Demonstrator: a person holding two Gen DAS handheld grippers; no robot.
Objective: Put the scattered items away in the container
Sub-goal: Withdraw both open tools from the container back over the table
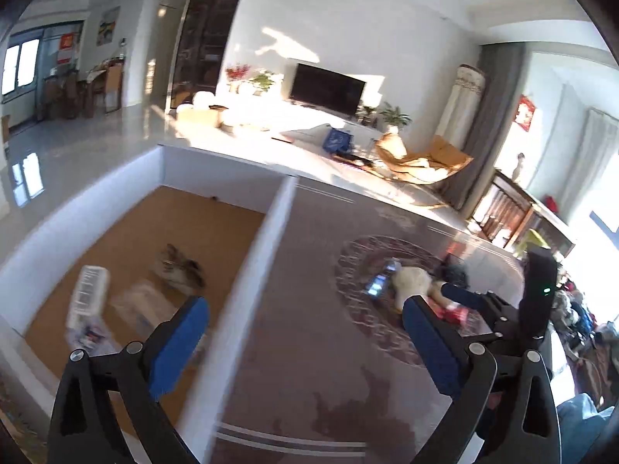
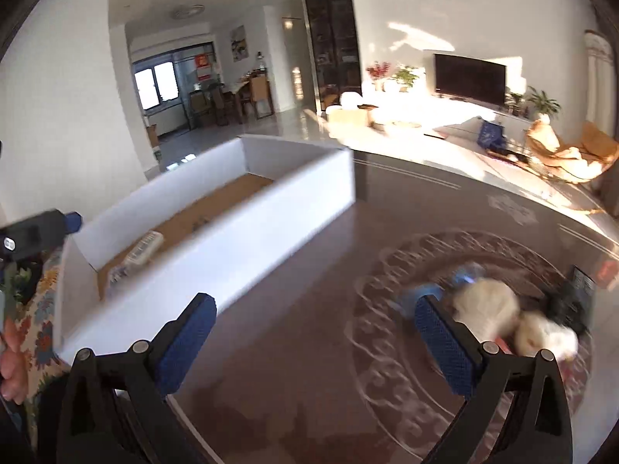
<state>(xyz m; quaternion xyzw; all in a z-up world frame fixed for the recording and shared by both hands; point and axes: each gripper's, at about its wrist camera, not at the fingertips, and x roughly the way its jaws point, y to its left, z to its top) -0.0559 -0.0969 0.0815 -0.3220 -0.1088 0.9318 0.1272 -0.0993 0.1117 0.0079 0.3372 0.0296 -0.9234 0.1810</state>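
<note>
White box [image 1: 267, 232] with a cardboard floor sits on the dark table [image 1: 309, 348]; a remote [image 1: 89, 290] already lies inside it. Right of the box, blurred loose items [image 2: 503, 317] wait. Left gripper [image 1: 305, 342] and right gripper [image 2: 315, 342] both gape, released, nothing between.

Glossy dark brown patterned table top [image 2: 294, 348], matt white cardboard box [image 2: 247, 232] with rough cork-brown floor, fluffy white plush toy [image 2: 487, 305], textured blue rubbery gripper pads [image 2: 445, 348], matt black plastic arms.
</note>
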